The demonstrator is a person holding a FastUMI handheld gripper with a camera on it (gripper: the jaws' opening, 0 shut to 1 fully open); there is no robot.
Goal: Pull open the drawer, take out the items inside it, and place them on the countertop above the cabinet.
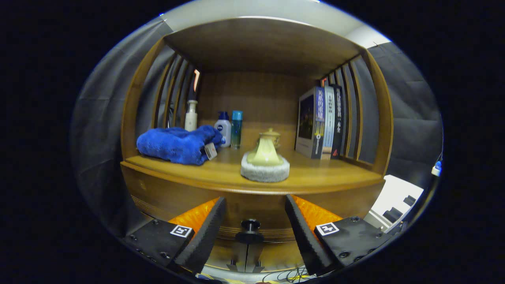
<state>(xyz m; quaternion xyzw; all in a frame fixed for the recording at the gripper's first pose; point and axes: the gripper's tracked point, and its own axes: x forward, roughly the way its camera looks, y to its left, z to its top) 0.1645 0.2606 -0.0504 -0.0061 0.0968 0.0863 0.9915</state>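
Right, gripper point(255, 225) spread wide, grasping nothing. Drawer knob point(249, 230) sits dead ahead at twelve o'clock, between the fingers, drawer point(177, 197) apparently closed.

The drawer point(252, 215) is a curved wooden front under the countertop point(315, 175), shut flush with the cabinet. Its dark round knob point(250, 230) juts out at mid-front, between the gripper point(254, 225) fingers, which stand apart, touching nothing.

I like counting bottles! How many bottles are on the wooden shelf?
3. A white pump bottle stands behind the blue towel; a white bottle with a blue cap and a teal bottle stand beside it. More may hide behind the towel.
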